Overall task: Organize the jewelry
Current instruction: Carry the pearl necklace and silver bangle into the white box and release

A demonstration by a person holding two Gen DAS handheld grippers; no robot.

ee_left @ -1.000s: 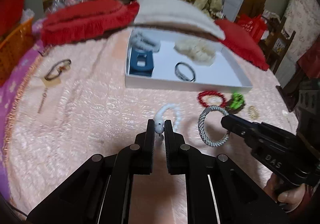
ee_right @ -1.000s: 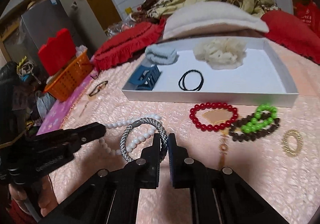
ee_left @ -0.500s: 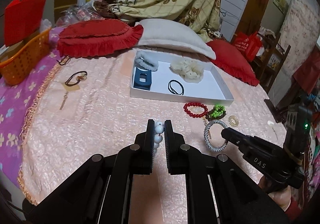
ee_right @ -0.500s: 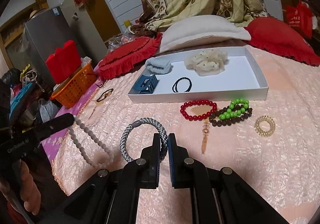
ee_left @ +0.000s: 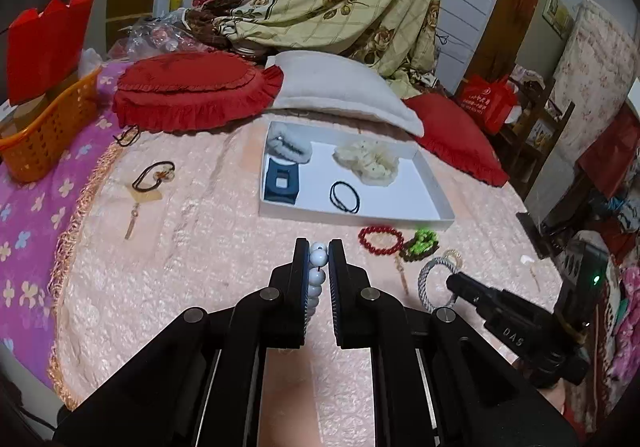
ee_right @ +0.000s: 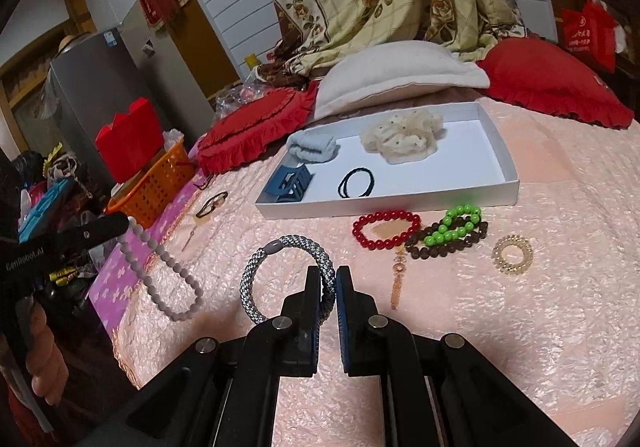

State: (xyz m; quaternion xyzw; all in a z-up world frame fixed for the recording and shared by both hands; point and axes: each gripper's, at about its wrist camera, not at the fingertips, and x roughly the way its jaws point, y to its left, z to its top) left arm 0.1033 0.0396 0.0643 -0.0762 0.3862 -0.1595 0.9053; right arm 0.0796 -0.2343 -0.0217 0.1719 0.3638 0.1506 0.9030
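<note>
My left gripper (ee_left: 319, 253) is shut on a white bead necklace (ee_left: 317, 267) and holds it above the pink bedspread; in the right wrist view the necklace (ee_right: 168, 279) hangs in a loop from that gripper (ee_right: 126, 222). My right gripper (ee_right: 329, 279) is shut on a silver braided bracelet (ee_right: 276, 271), lifted off the bed; it also shows in the left wrist view (ee_left: 434, 279). The white tray (ee_right: 496, 151) lies ahead with a blue clip (ee_right: 290, 183), a black hair tie (ee_right: 356, 183), a cream scrunchie (ee_right: 404, 135) and a grey scrunchie (ee_right: 314, 145).
A red bead bracelet (ee_right: 386, 233), a green and a brown bead bracelet (ee_right: 452, 233) and a gold coil tie (ee_right: 512, 253) lie in front of the tray. A brown cord bracelet (ee_left: 154, 177) lies left. Pillows (ee_left: 336, 91) and an orange basket (ee_left: 44, 131) border the bed.
Both grippers have risen and pulled back from the bed. The necklace and the braided bracelet came up with them and now hang in the air.
</note>
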